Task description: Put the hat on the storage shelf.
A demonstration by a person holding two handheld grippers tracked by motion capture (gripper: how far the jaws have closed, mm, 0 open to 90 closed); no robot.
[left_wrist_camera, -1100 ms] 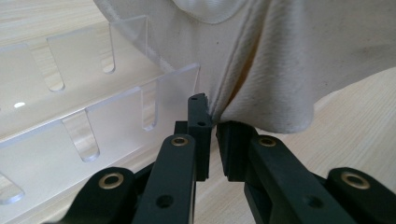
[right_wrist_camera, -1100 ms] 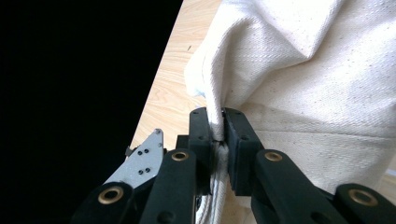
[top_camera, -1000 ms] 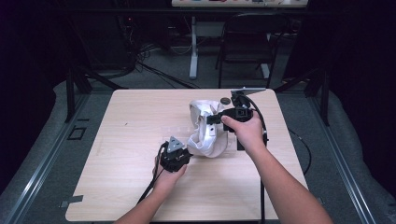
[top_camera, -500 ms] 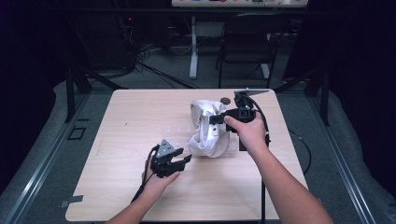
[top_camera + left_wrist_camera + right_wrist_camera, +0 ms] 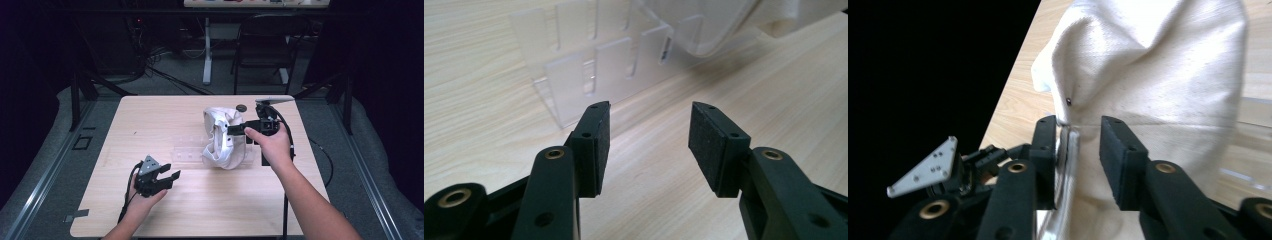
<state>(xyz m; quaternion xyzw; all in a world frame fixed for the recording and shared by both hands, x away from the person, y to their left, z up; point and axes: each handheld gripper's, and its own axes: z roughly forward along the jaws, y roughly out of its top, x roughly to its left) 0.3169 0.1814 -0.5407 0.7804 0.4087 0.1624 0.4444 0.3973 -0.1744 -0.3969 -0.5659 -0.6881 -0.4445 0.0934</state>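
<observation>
1. High view: the left tongs (image 5: 167, 179) now sit low on the counter (image 5: 150, 125), near the person's edge, well apart from the white cloth bag (image 5: 222, 142). A second ago they were up beside the bag, so this hand has let go and pulled back.
2. Left gripper view: these left tongs (image 5: 649, 145) are spread wide with nothing between the pads, aimed at the clear plastic rack (image 5: 594, 70) lying on the counter just ahead.
3. Right gripper view: the right tongs (image 5: 1078, 160) straddle a thin clear rim (image 5: 1068, 165) with cloth at it. One pad lies against the rim, but a gap shows beside the other, so I cannot tell whether they are truly pinching it.
4. High view again: the right tongs (image 5: 235, 130) have stayed at the bag's right side throughout, and the bag has not shifted from the middle of the counter, resting over the rack's (image 5: 192, 152) right end.
5. My reading: holding the bag has passed to the right hand alone, and the freed left hand looks set to work on the rack.
</observation>
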